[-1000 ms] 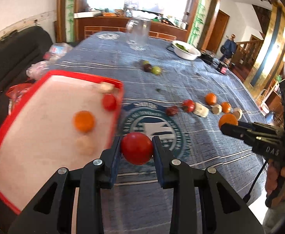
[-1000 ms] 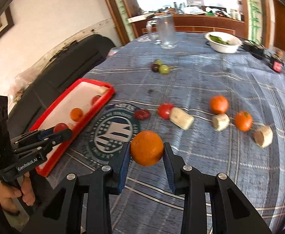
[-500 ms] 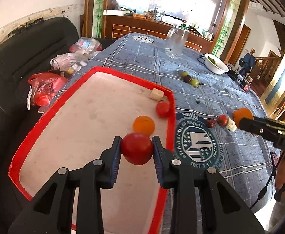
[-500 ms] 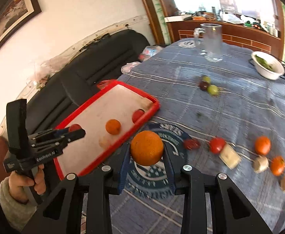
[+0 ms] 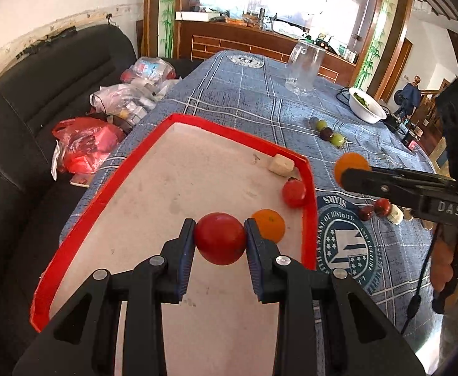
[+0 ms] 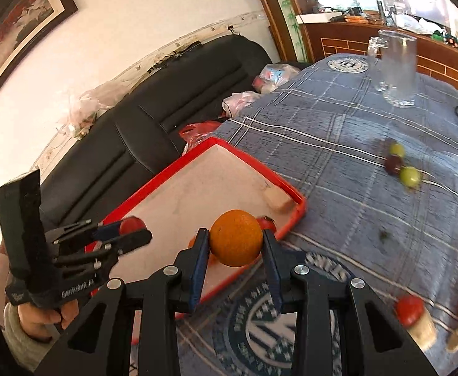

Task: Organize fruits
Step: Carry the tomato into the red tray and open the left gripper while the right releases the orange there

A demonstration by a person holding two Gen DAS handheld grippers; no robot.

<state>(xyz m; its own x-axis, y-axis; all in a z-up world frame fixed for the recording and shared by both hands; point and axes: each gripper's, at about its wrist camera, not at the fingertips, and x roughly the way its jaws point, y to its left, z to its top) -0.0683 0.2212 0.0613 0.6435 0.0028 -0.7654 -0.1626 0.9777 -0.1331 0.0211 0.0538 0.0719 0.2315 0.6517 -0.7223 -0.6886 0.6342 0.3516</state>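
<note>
Our left gripper (image 5: 219, 239) clamps the red tomato (image 5: 220, 238) between 2 fingers above the red tray (image 5: 102, 194); our right gripper (image 6: 236, 238) clamps the orange (image 6: 236, 238) over the tray's edge.

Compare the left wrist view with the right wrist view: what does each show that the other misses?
Only the left wrist view shows the orange lying whole in the red tray, and the whole white bowl.

Only the right wrist view shows the framed picture on the wall and the left gripper's handle in the person's hand.

Both show the left gripper shut on a red tomato, the right gripper shut on an orange fruit, the glass jug and the green and dark grapes.
</note>
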